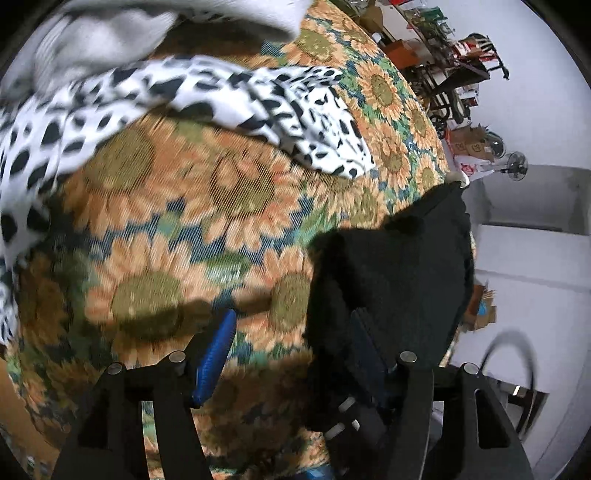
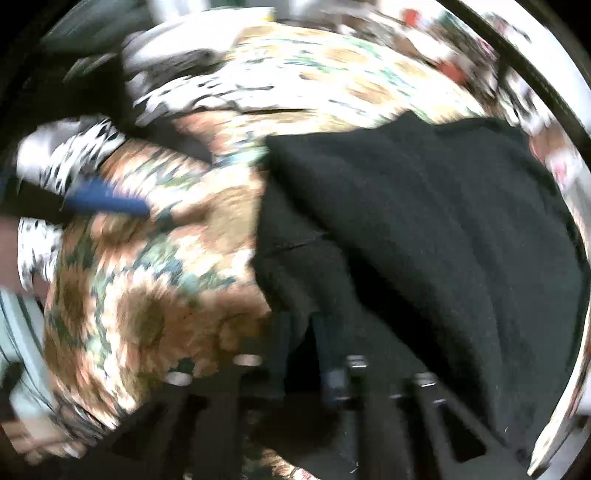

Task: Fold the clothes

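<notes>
A black garment [image 1: 399,266] hangs over the sunflower-print table cover [image 1: 192,206] at the right of the left wrist view. My left gripper [image 1: 291,354] is open: one blue finger [image 1: 216,362] is bare, and the black cloth drapes over the other finger. In the blurred right wrist view the black garment [image 2: 424,229] fills the right half. My right gripper [image 2: 299,343] is shut on an edge of it. The left gripper's blue finger [image 2: 107,201] shows at the left there.
A black-and-white spotted garment [image 1: 207,99] lies across the far part of the table, with a white one [image 1: 122,33] behind it. Cluttered shelves and boxes [image 1: 458,85] and a fan [image 1: 517,166] stand beyond the table's right edge.
</notes>
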